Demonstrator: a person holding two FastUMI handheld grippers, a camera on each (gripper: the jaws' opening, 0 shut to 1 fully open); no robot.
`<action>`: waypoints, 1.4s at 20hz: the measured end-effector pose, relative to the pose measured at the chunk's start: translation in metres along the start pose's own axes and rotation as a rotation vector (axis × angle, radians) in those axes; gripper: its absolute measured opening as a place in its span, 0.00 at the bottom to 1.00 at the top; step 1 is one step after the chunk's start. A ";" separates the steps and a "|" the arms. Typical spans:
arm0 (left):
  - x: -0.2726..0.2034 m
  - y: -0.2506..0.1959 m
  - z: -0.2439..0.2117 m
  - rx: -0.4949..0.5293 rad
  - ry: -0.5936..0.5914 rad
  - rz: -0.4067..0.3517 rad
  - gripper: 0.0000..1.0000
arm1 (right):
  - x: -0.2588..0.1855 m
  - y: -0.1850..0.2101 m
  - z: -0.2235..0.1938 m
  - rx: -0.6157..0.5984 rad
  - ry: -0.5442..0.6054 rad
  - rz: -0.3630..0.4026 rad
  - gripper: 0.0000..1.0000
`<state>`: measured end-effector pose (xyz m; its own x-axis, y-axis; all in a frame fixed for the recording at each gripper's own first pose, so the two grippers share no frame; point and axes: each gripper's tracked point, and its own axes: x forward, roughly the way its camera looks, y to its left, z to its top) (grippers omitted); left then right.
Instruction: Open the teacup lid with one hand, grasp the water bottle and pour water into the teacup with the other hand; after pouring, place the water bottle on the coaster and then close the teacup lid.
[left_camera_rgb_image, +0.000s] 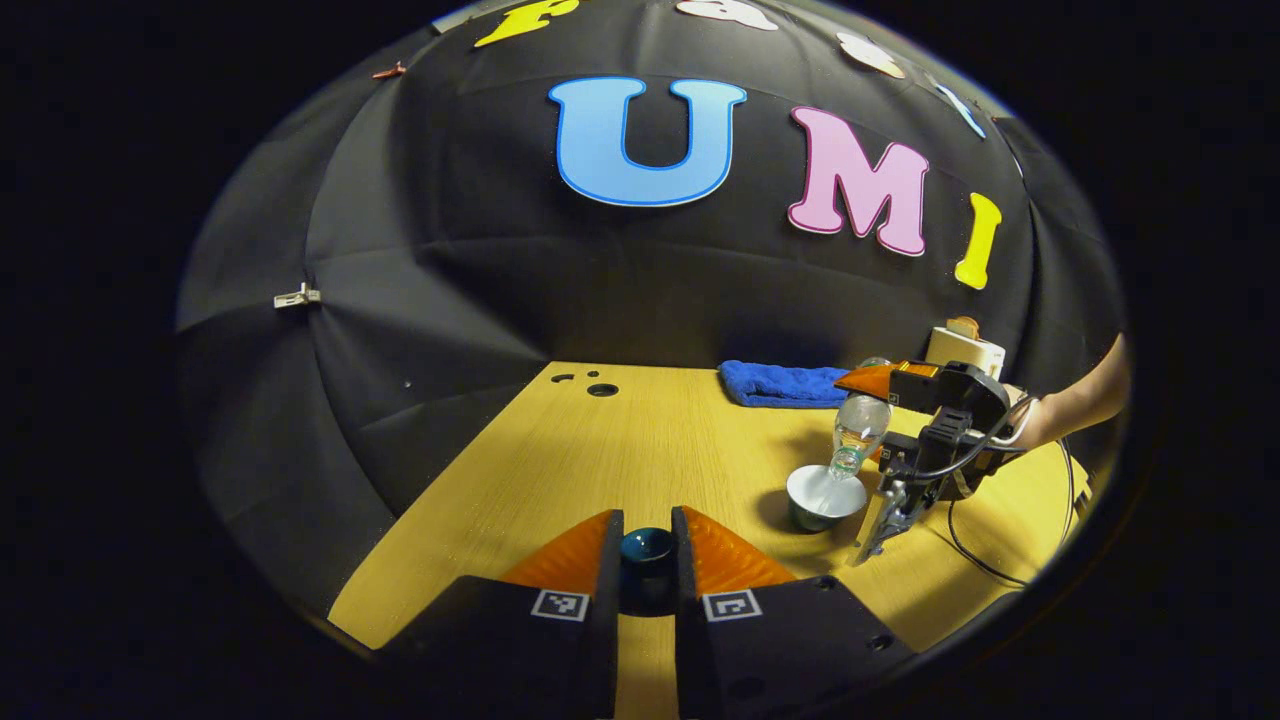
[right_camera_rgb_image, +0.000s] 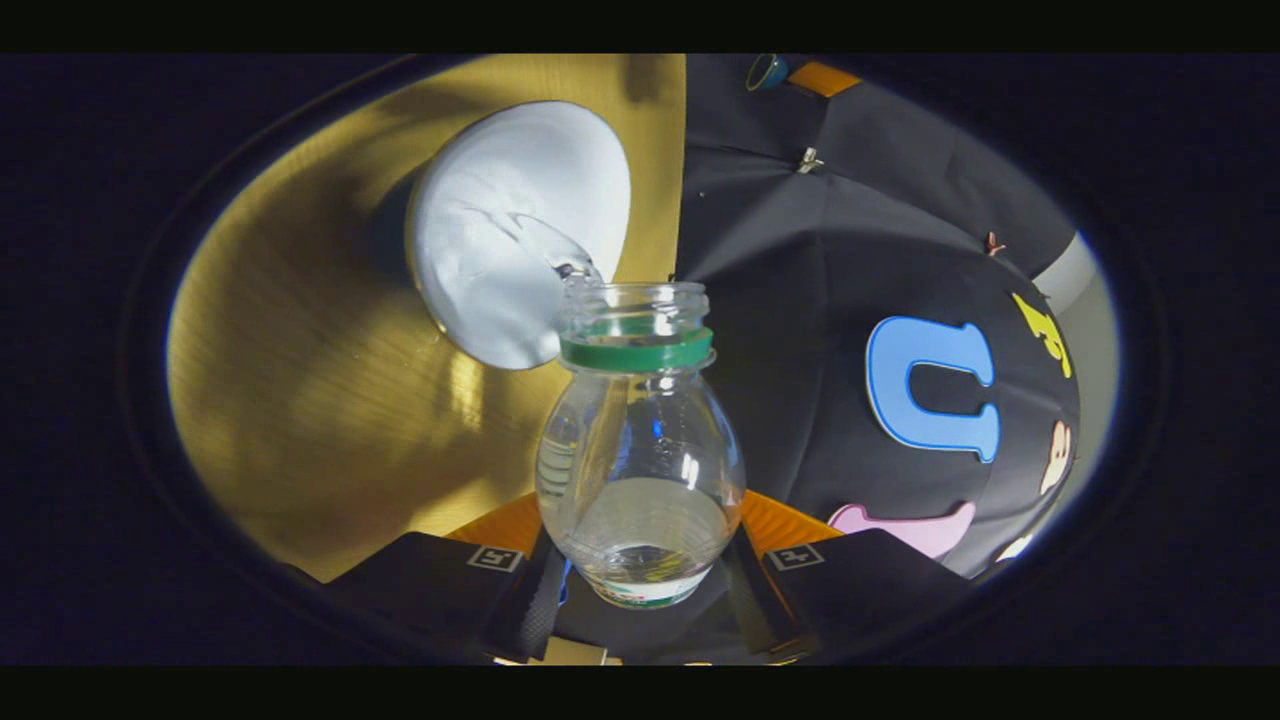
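Both views are dim at the rim and strongly bent by the fisheye lens. Light falls from above onto the tabletop (left_camera_rgb_image: 640, 440), which glows warm. The teacup (left_camera_rgb_image: 826, 497) casts a soft shadow to its left. Small glints sparkle on the water bottle (right_camera_rgb_image: 640, 470), whose near base looks slightly soft.
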<state>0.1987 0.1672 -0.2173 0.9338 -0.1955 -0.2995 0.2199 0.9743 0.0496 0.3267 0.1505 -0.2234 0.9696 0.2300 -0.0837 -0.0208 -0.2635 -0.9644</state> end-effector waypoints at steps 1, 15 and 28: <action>0.000 0.000 0.000 0.004 -0.001 -0.002 0.27 | 0.000 -0.001 0.000 -0.007 -0.003 -0.001 0.72; -0.007 -0.002 0.004 0.024 -0.009 -0.008 0.27 | 0.004 -0.025 0.010 -0.163 -0.068 -0.095 0.72; -0.019 -0.004 0.005 0.052 -0.018 -0.005 0.24 | 0.011 -0.043 0.013 -0.308 -0.118 -0.108 0.72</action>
<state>0.1815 0.1665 -0.2075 0.9375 -0.2033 -0.2824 0.2389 0.9661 0.0975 0.3350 0.1764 -0.1861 0.9271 0.3736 -0.0312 0.1721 -0.4980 -0.8499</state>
